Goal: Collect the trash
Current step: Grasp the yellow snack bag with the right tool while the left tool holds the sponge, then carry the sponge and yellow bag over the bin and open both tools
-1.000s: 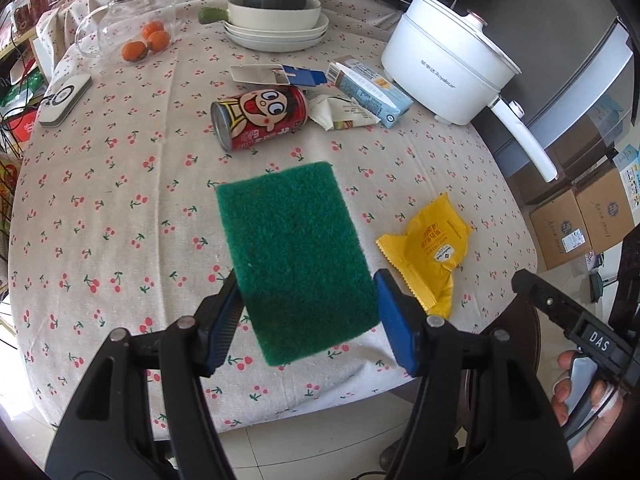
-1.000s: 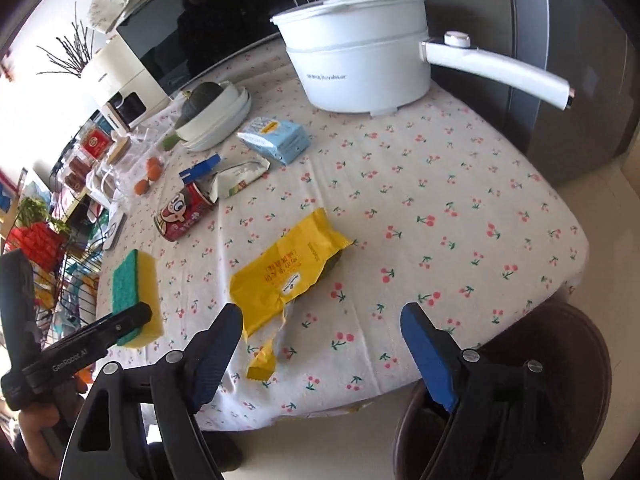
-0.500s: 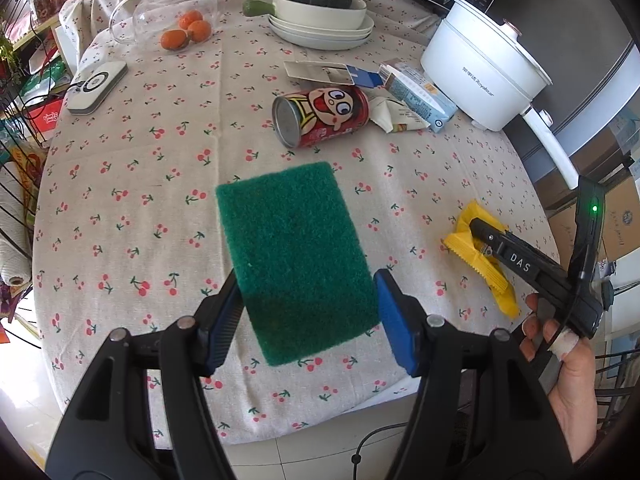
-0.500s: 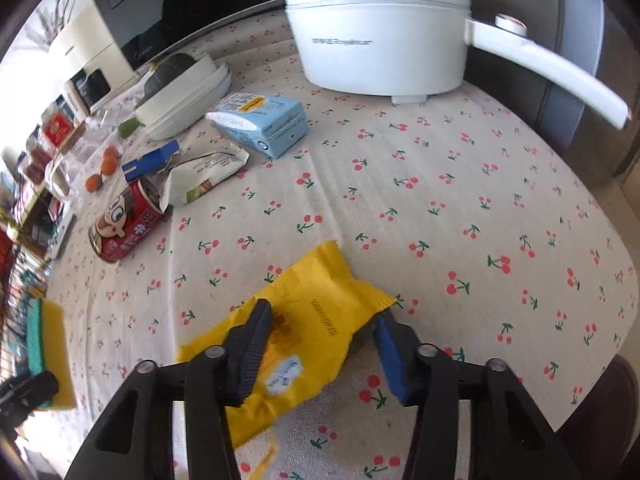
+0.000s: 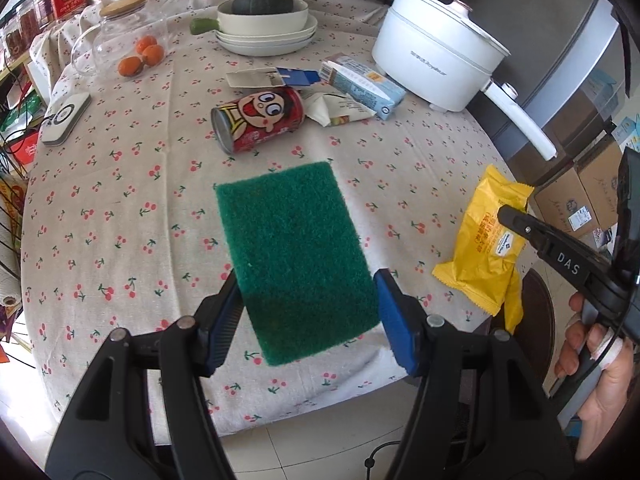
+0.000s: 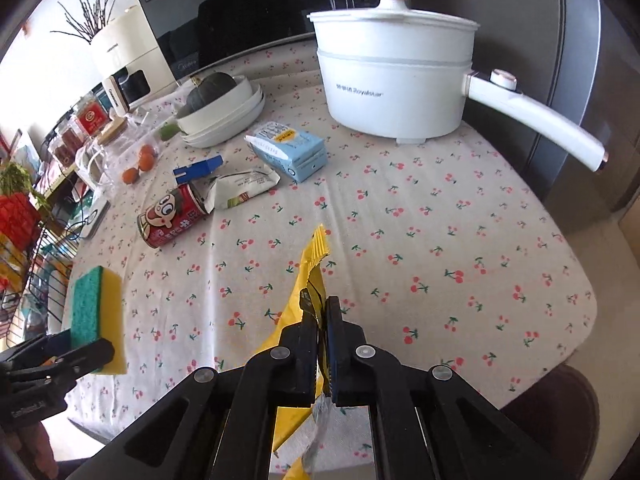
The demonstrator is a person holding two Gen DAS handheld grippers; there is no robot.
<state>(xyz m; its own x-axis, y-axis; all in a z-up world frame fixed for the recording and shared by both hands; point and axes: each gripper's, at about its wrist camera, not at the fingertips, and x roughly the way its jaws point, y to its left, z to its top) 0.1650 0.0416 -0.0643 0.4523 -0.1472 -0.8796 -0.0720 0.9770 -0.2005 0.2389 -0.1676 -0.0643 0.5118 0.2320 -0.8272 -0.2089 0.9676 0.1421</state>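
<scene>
My right gripper (image 6: 320,312) is shut on the yellow snack wrapper (image 6: 310,268), pinching it edge-up above the cherry-print tablecloth (image 6: 440,240). In the left wrist view the same yellow snack wrapper (image 5: 486,240) hangs lifted at the table's right edge, with the right gripper (image 5: 506,214) clamped on it. My left gripper (image 5: 308,312) is shut on a green-and-yellow scouring sponge (image 5: 294,256), held above the cloth. A red cartoon can (image 5: 260,118) lies on its side further back. Beside it are a crumpled white wrapper (image 5: 336,108), a blue carton (image 5: 362,84) and a flat blue-white package (image 5: 276,77).
A white electric pot (image 5: 436,66) with a long handle stands at the back right. Stacked white dishes holding a dark squash (image 5: 264,8) sit at the back. A glass jar with oranges (image 5: 136,54) and a white device (image 5: 66,118) are at the left. Cardboard boxes (image 5: 576,200) stand beyond the table.
My right gripper came down over the yellow wrapper, closed on it and lifted it on edge. The left gripper kept its hold on the sponge, shifting slightly.
</scene>
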